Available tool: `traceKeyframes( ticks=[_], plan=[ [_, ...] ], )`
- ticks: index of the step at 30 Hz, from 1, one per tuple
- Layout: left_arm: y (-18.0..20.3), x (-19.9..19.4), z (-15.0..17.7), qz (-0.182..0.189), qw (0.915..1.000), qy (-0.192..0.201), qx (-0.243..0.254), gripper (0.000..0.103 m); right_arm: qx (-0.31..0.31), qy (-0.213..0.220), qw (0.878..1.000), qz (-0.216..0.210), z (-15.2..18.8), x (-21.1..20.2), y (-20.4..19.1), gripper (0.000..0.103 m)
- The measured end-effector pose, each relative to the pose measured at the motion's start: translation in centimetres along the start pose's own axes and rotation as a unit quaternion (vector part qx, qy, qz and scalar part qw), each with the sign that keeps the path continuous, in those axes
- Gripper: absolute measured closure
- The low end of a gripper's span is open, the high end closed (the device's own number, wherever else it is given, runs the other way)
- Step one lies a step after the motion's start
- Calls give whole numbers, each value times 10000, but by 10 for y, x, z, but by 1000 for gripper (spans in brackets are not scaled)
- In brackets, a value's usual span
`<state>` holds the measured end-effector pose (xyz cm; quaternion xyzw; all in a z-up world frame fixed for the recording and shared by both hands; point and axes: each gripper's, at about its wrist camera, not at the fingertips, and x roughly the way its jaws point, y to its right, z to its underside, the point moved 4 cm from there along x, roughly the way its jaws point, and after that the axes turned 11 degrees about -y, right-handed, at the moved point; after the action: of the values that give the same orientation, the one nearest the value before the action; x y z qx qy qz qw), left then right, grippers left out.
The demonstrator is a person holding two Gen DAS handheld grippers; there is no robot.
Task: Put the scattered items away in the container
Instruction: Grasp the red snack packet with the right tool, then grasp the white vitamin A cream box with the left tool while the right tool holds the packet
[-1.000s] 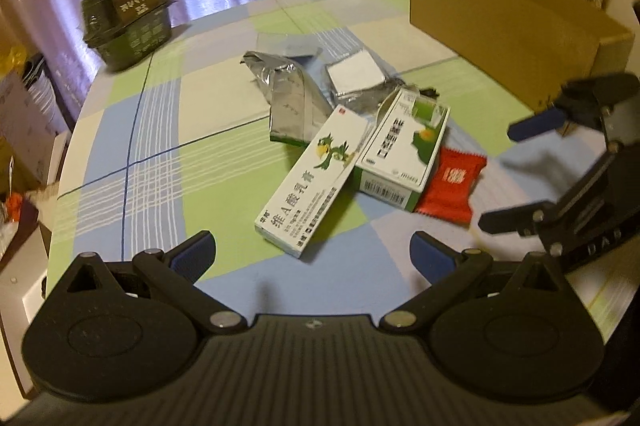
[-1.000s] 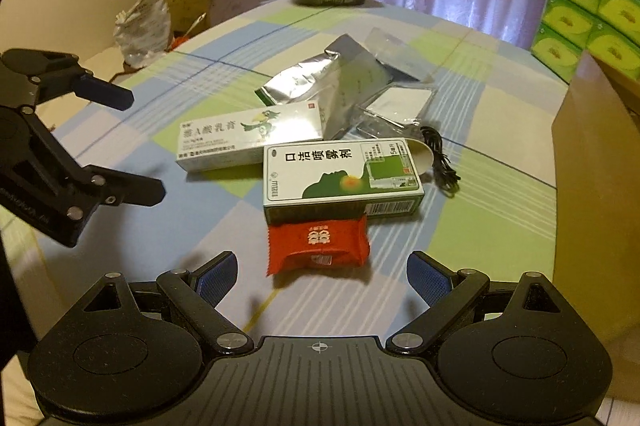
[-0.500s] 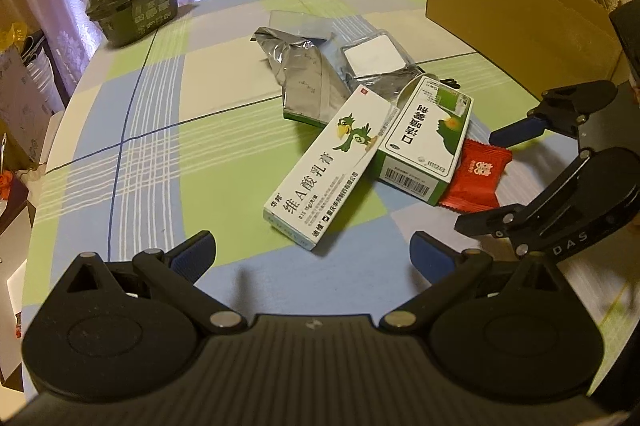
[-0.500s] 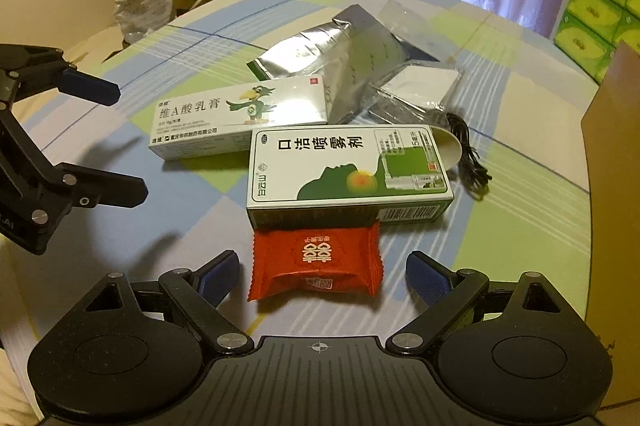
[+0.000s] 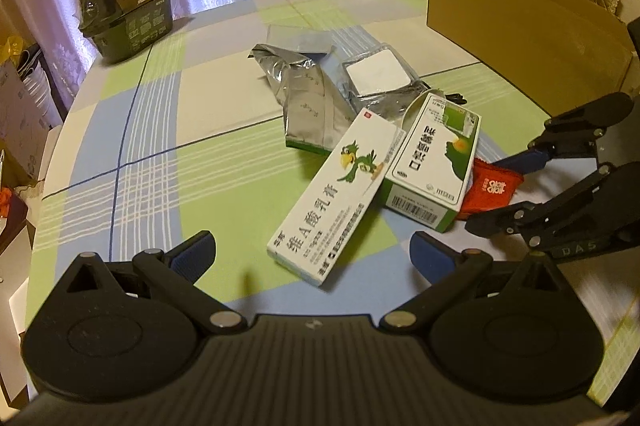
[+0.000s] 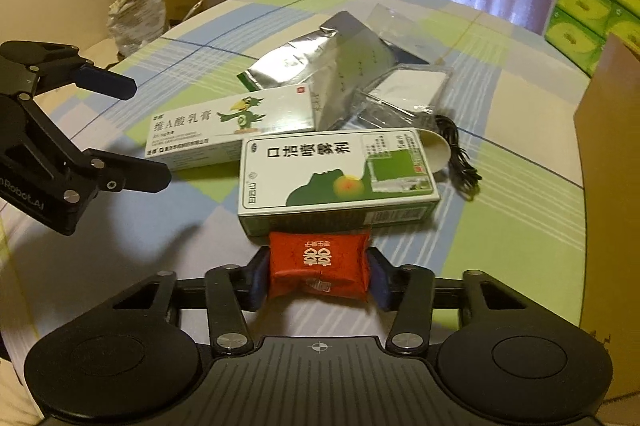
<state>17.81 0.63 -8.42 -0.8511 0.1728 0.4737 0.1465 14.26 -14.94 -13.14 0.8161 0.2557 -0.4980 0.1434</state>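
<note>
The right hand-held gripper (image 6: 319,274) pinches the red packet (image 6: 319,263) low over the worktop (image 6: 520,193), just before the green box (image 6: 338,177). The left hand-held gripper (image 5: 310,254) gapes wide near the long box (image 5: 336,197); carton (image 5: 520,25) beyond

**Round table with checked cloth**

The table (image 5: 132,129) carries a cardboard box (image 5: 520,25) at 2 o'clock, a dark green package (image 5: 128,13) at 10 o'clock, and in the centre silver foil pouches (image 5: 304,97), two medicine boxes (image 5: 340,193) and a black cable (image 6: 460,153).
</note>
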Motion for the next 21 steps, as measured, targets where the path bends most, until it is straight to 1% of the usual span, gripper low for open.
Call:
traceKeyframes(
  ticks=[5, 7, 10, 13, 14, 15, 16, 17, 18, 19, 21],
  plan=[
    [6, 7, -10, -44, 9996, -33, 275, 2, 99, 4, 10000, 6, 5, -5, 0, 55],
    [7, 12, -14, -95, 9990, -71, 441, 4, 154, 30, 9999, 12, 6, -8, 1, 55],
    [8, 20, -21, -132, 9975, -150, 672, 9, 292, 69, 9995, 49, 7, -12, 4, 55],
    [9, 30, -25, -146, 9961, -289, 824, 17, 433, 86, 9990, 49, 9, -15, 7, 55],
    [9, 33, -25, -141, 9957, -340, 852, 25, 458, 85, 9989, 50, 9, -15, 8, 55],
    [9, 36, -25, -129, 9953, -402, 872, 36, 475, 89, 9988, 54, 9, -15, 8, 55],
    [10, 38, -25, -126, 9950, -462, 878, 42, 491, 100, 9987, 60, 9, -15, 8, 55],
    [10, 39, -24, -121, 9950, -495, 856, 54, 506, 114, 9986, 66, 9, -16, 8, 55],
    [10, 38, -23, -88, 9954, -508, 808, 58, 527, 127, 9985, 68, 10, -17, 9, 55],
    [10, 36, -21, -66, 9959, -513, 736, 59, 548, 132, 9984, 64, 10, -18, 9, 55],
    [11, 31, -15, -23, 9966, -577, 583, 64, 599, 138, 9981, 53, 11, -18, 10, 55]
  ],
)
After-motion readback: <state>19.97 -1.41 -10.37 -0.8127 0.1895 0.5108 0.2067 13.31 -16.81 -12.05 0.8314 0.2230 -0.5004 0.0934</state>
